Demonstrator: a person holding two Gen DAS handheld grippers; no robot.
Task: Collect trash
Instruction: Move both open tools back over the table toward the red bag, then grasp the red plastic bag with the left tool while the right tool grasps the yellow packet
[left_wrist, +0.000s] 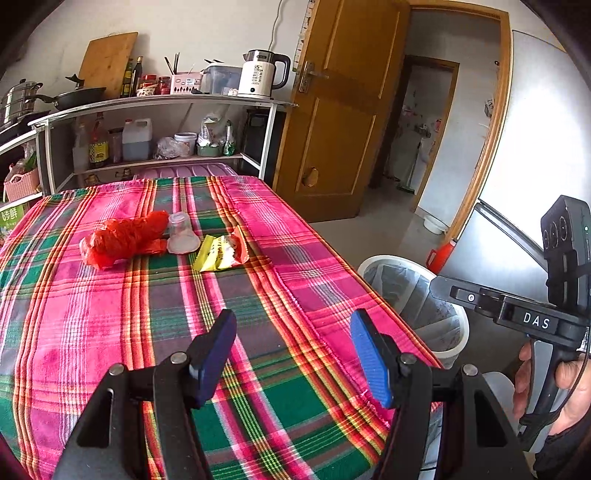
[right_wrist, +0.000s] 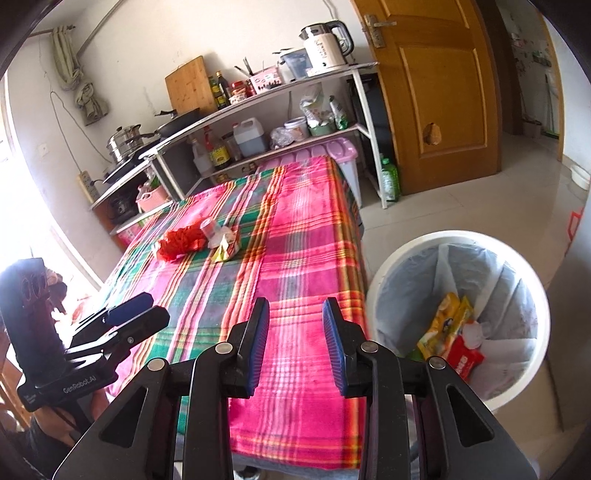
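A crumpled red plastic bag (left_wrist: 123, 238), a clear plastic cup (left_wrist: 181, 234) lying on its side and a yellow snack wrapper (left_wrist: 221, 253) lie together on the plaid tablecloth (left_wrist: 110, 332); they also show in the right wrist view: bag (right_wrist: 181, 238), cup (right_wrist: 209, 226), wrapper (right_wrist: 226, 251). My left gripper (left_wrist: 293, 338) is open and empty above the near table. My right gripper (right_wrist: 295, 321) is open and empty over the table's near right edge. A white lined trash bin (right_wrist: 391, 266) beside the table holds several wrappers (right_wrist: 448, 321).
The bin (left_wrist: 380, 262) stands on the floor at the table's right side. Kitchen shelves (left_wrist: 155, 99) with a kettle (left_wrist: 260, 74), bottles and pots stand behind the table. A wooden door (left_wrist: 343, 110) stands open at the right. A pink stool (right_wrist: 340, 149) is behind the table.
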